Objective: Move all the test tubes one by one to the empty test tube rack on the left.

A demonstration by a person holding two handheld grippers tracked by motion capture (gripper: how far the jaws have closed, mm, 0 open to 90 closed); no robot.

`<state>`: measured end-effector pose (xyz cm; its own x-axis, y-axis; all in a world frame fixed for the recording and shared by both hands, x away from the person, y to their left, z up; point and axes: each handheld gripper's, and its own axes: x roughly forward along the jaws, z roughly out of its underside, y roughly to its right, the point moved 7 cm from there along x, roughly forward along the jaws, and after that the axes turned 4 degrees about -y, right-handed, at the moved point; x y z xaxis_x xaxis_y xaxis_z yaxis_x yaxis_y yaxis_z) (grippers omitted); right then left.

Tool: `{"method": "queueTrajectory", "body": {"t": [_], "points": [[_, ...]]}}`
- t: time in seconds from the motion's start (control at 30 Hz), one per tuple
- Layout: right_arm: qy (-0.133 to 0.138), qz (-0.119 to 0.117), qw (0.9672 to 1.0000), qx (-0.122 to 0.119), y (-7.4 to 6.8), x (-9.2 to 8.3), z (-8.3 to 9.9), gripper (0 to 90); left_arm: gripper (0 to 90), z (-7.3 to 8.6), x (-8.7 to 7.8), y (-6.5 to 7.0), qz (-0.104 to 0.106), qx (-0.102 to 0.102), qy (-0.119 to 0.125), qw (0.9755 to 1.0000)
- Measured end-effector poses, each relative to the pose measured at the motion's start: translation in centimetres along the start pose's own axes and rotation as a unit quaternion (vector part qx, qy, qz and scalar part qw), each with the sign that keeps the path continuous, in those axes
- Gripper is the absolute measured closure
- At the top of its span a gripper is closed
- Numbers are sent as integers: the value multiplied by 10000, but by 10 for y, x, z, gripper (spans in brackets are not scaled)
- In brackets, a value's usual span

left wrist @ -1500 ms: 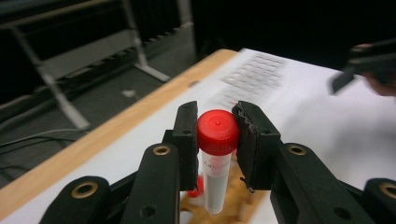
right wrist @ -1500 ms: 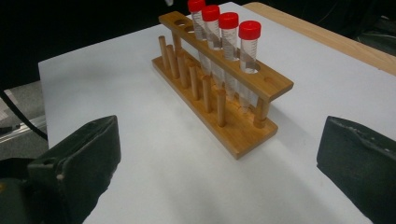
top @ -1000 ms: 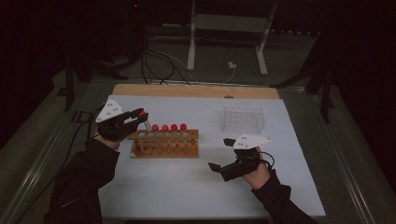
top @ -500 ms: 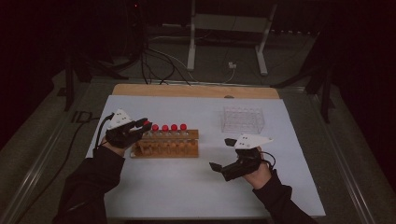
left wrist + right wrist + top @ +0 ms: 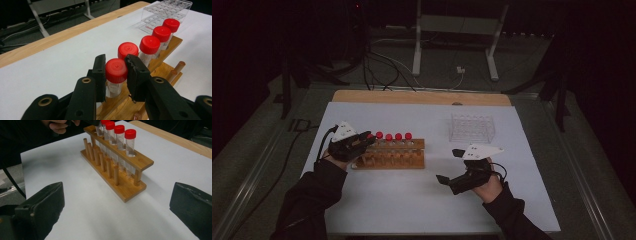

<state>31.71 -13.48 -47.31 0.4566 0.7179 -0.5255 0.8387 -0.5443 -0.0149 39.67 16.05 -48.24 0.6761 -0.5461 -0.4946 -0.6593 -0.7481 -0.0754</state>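
Directly between the closed jaws of the left gripper (image 5: pixel 117 71), the end red-capped tube (image 5: pixel 116 70) stands upright in the wooden rack (image 5: pixel 388 156), gripped at its cap and free to lift straight up, while the right gripper (image 5: pixel 451 166) rests wide open, well apart.

White-topped table (image 5: pixel 412 210), wooden strip along far edge; wooden tube rack (image 5: pixel 389 155) and clear plastic rack (image 5: pixel 472 128) standing directly on it.

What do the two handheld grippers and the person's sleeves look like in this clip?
Both the left gripper and the right gripper are black, two-jawed, each topped by a pale three-cornered plate. A dark cable trails from the left one. The jaws carry flat black pads. The person wears long dark sleeves.
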Motion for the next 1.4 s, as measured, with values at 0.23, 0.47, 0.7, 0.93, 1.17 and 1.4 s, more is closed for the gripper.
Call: {"method": "queueTrajectory", "body": {"t": [0.23, 0.47, 0.7, 0.93, 1.17, 1.4], "points": [[7, 3, 10000, -9, 0, -1, -1, 0, 704, -1, -3, 1, 86, 139, -125, 9998], [9, 0, 10000, 5, 0, -2, 0, 0, 446, -3, -17, 7, 166, 281, -144, 9994], [36, 13, 10000, 31, 1, -5, 1, 0, 165, -3, -34, 22, 436, 312, -155, 9984], [28, 36, 10000, 61, 2, -7, 4, 0, 25, 2, -46, 44, 784, 386, -93, 9961], [38, 60, 10000, 59, 1, -8, 6, 0, 4, 15, -51, 68, 1122, 421, -113, 9927], [26, 116, 9999, 40, 2, -9, 10, 0, 5, 34, -43, 87, 1342, 420, -186, 9899]]}}
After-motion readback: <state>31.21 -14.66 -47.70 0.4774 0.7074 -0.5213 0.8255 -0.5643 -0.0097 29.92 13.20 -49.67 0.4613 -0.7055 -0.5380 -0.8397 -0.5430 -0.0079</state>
